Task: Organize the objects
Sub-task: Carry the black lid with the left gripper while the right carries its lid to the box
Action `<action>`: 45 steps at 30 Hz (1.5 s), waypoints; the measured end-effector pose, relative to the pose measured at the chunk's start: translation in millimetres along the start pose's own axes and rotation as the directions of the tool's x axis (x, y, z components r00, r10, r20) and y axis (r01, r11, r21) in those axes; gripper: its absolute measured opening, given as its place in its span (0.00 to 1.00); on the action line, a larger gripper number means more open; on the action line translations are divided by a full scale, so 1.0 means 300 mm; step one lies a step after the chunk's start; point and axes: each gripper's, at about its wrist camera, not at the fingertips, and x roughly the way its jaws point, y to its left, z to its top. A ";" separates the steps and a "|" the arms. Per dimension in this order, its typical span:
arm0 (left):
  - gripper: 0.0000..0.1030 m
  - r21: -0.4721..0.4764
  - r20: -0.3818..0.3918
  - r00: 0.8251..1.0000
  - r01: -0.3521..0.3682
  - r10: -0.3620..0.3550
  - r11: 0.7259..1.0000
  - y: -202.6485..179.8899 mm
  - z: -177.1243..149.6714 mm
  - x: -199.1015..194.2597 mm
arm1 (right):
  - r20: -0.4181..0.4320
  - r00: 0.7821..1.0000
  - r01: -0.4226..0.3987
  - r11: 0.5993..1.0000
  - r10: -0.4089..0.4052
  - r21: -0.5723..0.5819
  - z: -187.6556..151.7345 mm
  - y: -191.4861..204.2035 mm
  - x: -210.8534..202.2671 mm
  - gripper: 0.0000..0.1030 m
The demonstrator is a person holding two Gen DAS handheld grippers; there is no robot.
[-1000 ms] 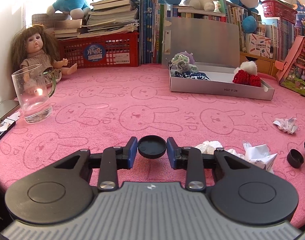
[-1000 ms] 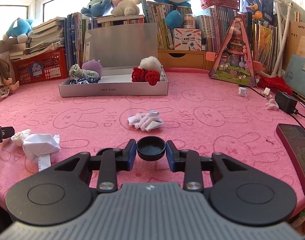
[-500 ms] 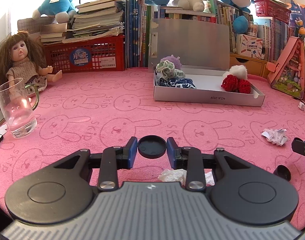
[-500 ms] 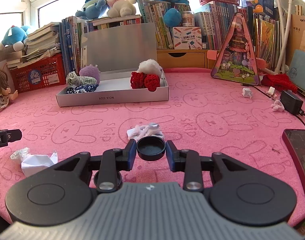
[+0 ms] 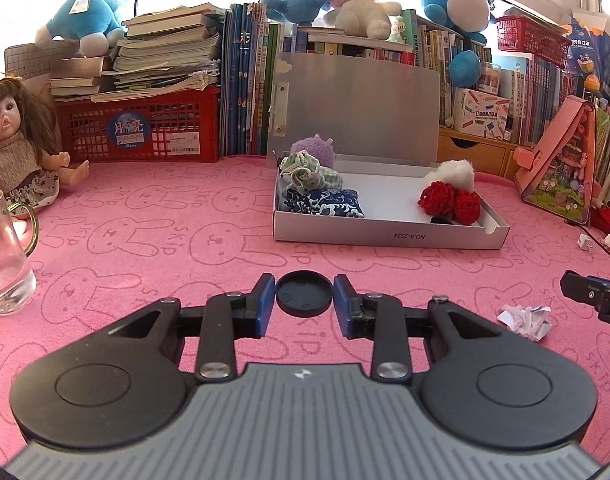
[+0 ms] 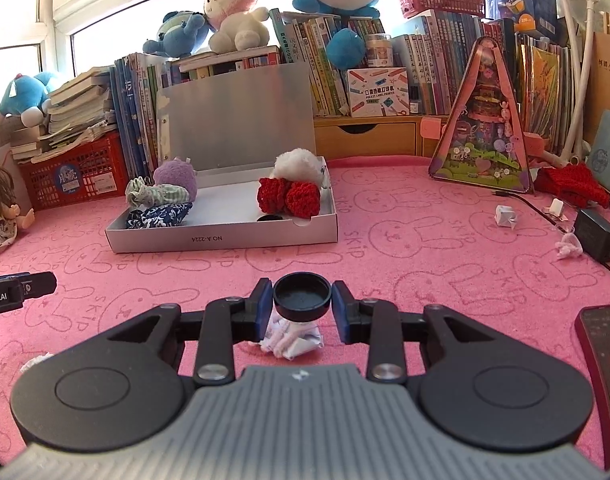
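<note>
I note both tongs clamped on black caps — left tongs point(image 5: 304, 294) on one cap point(image 5: 304, 293), right tongs point(image 6: 302, 297) on another cap point(image 6: 302, 296) — above the pink desk point(image 5: 153, 248), short of the white box point(image 6: 225, 240).

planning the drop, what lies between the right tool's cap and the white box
Only bare pink cloth lies between the black cap in the right tool and the white box, seen in the right wrist view.

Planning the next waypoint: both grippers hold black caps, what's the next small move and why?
Probably carry the right gripper and its black cap forward to the white box: the box is open, another black cap already lies inside near its front wall, and free floor shows mid-box.
</note>
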 end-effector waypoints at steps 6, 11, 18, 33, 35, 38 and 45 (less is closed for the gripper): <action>0.36 0.002 0.021 0.999 0.036 -0.036 0.999 -0.031 0.081 0.049 | -0.009 0.999 -0.048 0.998 0.048 0.030 0.075 -0.020 0.049 0.36; 0.36 -0.009 0.023 0.996 0.085 -0.084 0.996 -0.055 0.136 0.105 | -0.032 0.997 -0.073 0.996 0.075 0.055 0.135 -0.046 0.119 0.36; 0.36 -0.021 0.037 0.990 0.138 -0.137 0.990 -0.089 0.219 0.213 | -0.124 0.980 -0.130 0.970 0.158 0.204 0.213 -0.135 0.264 0.36; 0.36 -0.007 -0.043 0.982 0.186 -0.186 0.983 -0.172 0.304 0.494 | -0.221 0.954 -0.146 0.956 0.205 0.255 0.297 -0.155 0.510 0.37; 0.36 0.005 -0.053 0.982 0.180 -0.179 0.984 -0.185 0.306 0.523 | -0.236 0.951 -0.143 0.959 0.202 0.245 0.298 -0.146 0.534 0.37; 0.36 0.023 -0.068 0.983 0.172 -0.170 0.985 -0.200 0.300 0.560 | -0.250 0.948 -0.138 0.964 0.195 0.229 0.291 -0.134 0.562 0.37; 0.36 0.044 -0.103 0.984 0.154 -0.149 0.987 -0.214 0.275 0.630 | -0.267 0.947 -0.128 0.970 0.181 0.206 0.280 -0.119 0.602 0.37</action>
